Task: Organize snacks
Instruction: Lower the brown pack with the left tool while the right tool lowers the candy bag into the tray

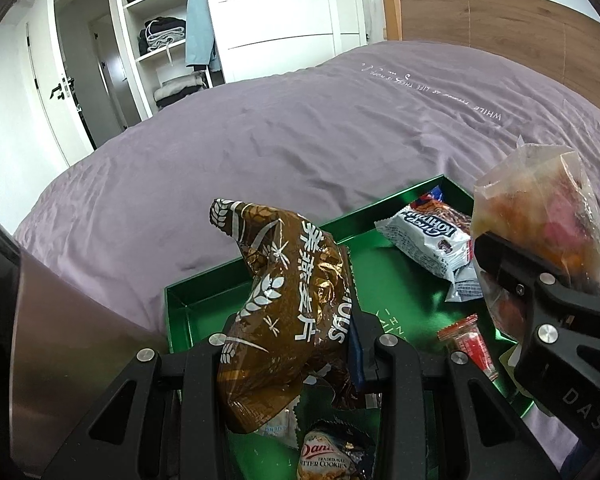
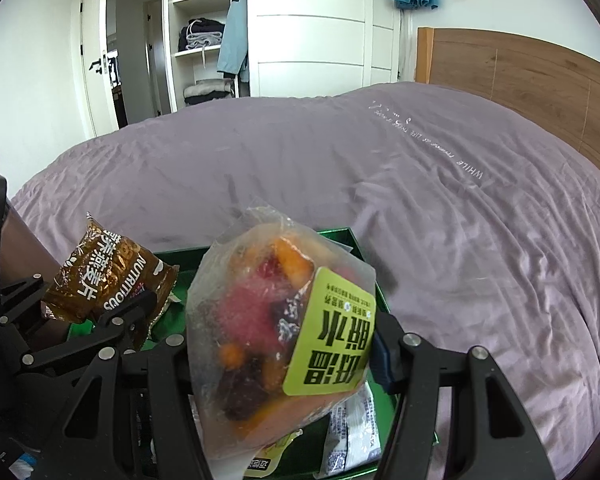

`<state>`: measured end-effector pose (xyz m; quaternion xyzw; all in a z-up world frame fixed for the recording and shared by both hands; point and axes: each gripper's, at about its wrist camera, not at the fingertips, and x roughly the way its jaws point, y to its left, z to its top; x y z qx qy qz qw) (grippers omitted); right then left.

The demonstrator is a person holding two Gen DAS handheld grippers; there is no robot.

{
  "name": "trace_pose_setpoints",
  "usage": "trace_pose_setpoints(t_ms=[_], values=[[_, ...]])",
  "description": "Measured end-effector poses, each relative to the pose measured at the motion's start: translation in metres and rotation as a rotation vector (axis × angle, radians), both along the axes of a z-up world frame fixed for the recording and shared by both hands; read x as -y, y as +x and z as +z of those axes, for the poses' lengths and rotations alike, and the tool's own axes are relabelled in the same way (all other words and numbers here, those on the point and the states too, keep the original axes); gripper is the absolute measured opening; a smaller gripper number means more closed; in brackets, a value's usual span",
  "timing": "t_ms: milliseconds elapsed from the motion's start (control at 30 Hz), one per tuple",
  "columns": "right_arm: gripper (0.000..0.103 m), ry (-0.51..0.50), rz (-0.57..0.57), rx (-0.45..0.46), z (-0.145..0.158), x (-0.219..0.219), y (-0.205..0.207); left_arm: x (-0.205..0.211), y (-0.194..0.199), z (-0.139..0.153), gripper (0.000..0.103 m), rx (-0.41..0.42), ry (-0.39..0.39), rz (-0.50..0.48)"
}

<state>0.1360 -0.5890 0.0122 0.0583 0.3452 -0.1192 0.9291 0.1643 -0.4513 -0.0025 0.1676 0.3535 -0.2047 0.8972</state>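
My left gripper (image 1: 296,344) is shut on a brown oat-snack bag (image 1: 288,300) and holds it above a green tray (image 1: 204,292) on the bed. My right gripper (image 2: 284,344) is shut on a clear bag of dried fruit with a lime label (image 2: 276,320), held above the tray's right part (image 2: 354,242). The right gripper with its bag (image 1: 540,240) shows at the right of the left wrist view; the brown bag (image 2: 108,280) shows at the left of the right wrist view. In the tray lie a white and blue cookie pack (image 1: 432,236), a small red packet (image 1: 472,344) and a butter cookies pack (image 1: 332,460).
The tray sits on a purple bedsheet (image 1: 300,128). A wooden headboard (image 1: 500,32) stands at the far right. A white wardrobe with folded clothes (image 1: 164,36) and an open door (image 1: 56,88) stand beyond the bed. A white wrapped snack (image 2: 352,432) lies under the fruit bag.
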Motion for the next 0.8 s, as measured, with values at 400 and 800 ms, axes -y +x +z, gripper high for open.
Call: trace_pose_setpoints(t_ms=[400,800], values=[[0.066,-0.012,0.013,-0.062,-0.022,0.009,0.019,0.001,0.015,-0.012,0.030,-0.037,0.025,0.038],[0.066,-0.047,0.020,-0.072,-0.031,0.007,0.032,0.000,0.019,-0.021,0.030,-0.058,0.019,0.040]])
